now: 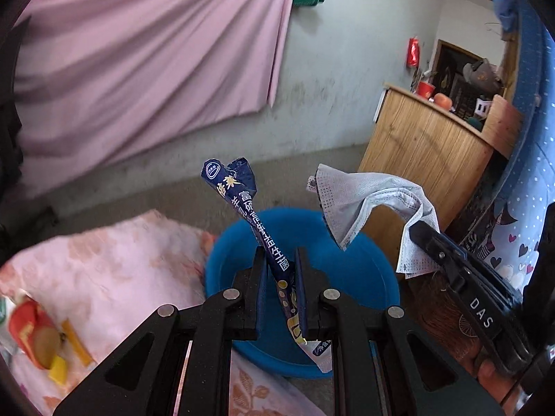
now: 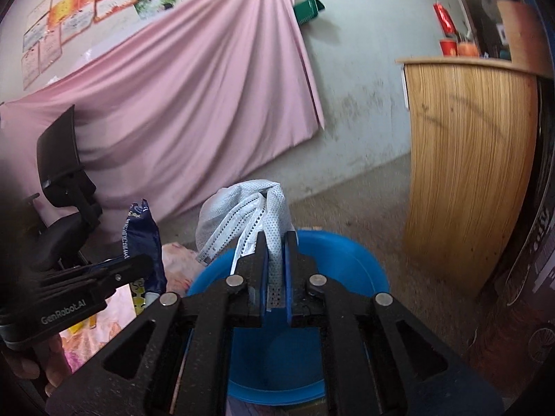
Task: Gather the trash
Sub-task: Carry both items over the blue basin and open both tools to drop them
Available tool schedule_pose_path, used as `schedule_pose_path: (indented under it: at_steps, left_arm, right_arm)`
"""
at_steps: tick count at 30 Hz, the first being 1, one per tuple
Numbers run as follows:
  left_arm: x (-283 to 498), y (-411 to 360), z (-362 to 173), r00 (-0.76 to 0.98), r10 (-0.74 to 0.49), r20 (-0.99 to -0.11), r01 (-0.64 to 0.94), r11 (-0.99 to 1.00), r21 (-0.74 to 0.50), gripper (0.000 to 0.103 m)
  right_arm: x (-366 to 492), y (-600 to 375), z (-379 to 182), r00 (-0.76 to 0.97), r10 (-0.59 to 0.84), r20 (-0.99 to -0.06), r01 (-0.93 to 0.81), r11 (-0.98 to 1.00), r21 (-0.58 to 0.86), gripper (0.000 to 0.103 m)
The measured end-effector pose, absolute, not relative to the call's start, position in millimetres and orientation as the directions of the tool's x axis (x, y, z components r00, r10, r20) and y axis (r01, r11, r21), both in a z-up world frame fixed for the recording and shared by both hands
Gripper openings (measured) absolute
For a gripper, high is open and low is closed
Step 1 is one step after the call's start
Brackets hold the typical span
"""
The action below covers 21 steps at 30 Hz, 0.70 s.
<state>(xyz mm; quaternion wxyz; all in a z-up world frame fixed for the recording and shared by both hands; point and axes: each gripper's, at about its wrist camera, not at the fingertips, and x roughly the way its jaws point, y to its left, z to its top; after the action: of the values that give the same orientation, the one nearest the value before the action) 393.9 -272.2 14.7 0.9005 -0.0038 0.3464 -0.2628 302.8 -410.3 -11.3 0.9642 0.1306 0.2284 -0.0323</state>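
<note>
Wrapper (image 1: 242,201) between left hand-held gripper (image 1: 280,253) fingers

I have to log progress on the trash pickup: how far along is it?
Midway. Nothing shows inside the blue basin yet. In hand: the left gripper clamps a dark blue wrapper, the right gripper a white face mask, both over the basin. Left: red and yellow wrappers on the pink cloth.

A lived-in home room is showing: a pink sheet (image 2: 180,90) is hanging on a stained wall (image 2: 364,79), certificates (image 2: 69,20) above it, beside a wooden cabinet (image 2: 464,173).
</note>
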Motion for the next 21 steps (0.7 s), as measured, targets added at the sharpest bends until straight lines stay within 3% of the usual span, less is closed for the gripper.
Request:
schedule_pose_path:
  at_steps: [4, 6, 8, 12, 14, 18, 21]
  left_arm:
    - [406.0, -275.7, 6.6, 0.605, -0.457, -0.651, 0.446, 0.873, -0.199, 0.014]
    - [406.8, -272.4, 4.4, 0.603, -0.439, -0.666, 0.426, 0.883, -0.196, 0.03]
    - [406.6, -268.3, 3.4, 0.606, -0.444, -0.66, 0.417, 0.884, -0.212, 0.037]
    - [401.0, -249.2, 3.8, 0.617, -0.432, -0.658, 0.396, 0.893, -0.215, 0.038]
    - [396.5, -240.2, 3.7, 0.63, -0.429, -0.647, 0.382, 0.897, -0.223, 0.038]
    - [379.1, -215.1, 12.7, 0.703, -0.402, -0.586, 0.347, 0.914, -0.21, 0.055]
    - [364.6, -192.2, 19.6, 0.76, -0.371, -0.534, 0.313, 0.928, -0.2, 0.061]
  right_arm:
    - [312.4, -414.8, -22.4, 0.873, 0.018, -0.487, 0.129, 0.955, 0.266, 0.038]
    - [317.0, -416.8, -24.5, 0.867, 0.023, -0.497, 0.133, 0.952, 0.276, 0.042]
    - [318.1, -416.6, -26.4, 0.865, 0.026, -0.501, 0.136, 0.95, 0.283, 0.051]
    - [317.4, -414.6, -22.1, 0.872, 0.029, -0.489, 0.125, 0.952, 0.279, 0.057]
    - [315.5, -411.0, -18.5, 0.881, 0.032, -0.473, 0.112, 0.955, 0.273, 0.062]
    - [309.2, -398.7, -8.4, 0.904, 0.04, -0.425, 0.077, 0.964, 0.255, 0.075]
    - [303.0, -387.5, 2.1, 0.926, 0.056, -0.374, 0.04, 0.969, 0.245, 0.088]
